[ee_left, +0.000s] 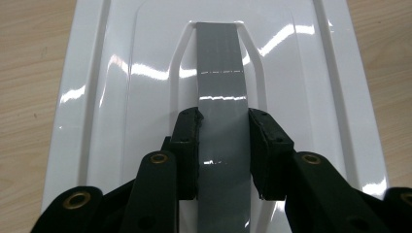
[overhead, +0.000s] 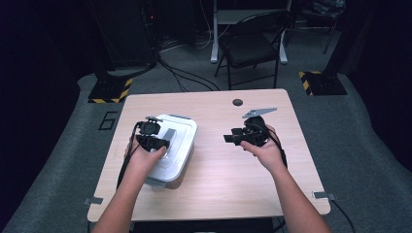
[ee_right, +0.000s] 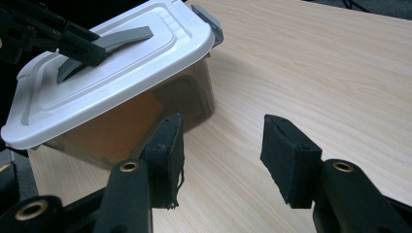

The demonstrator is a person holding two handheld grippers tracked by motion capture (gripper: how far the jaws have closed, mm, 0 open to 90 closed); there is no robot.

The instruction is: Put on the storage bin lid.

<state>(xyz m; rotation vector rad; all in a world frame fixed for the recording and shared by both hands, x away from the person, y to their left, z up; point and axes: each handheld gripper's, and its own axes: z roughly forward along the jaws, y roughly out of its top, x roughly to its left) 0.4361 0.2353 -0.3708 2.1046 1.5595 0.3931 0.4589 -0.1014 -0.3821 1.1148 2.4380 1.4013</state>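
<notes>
- Your left gripper (ee_left: 223,145) clamps the grey handle (ee_left: 221,97) at the frame's centre, probably to lift the box (ee_right: 126,126).
- Your right gripper (ee_right: 221,160), lower centre, is open and empty, waiting aside.

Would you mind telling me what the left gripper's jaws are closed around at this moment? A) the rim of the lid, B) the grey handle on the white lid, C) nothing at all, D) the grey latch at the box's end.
B: in the left gripper view, the left gripper has its pads pressed against both sides of the grey handle running along the white lid.
</notes>
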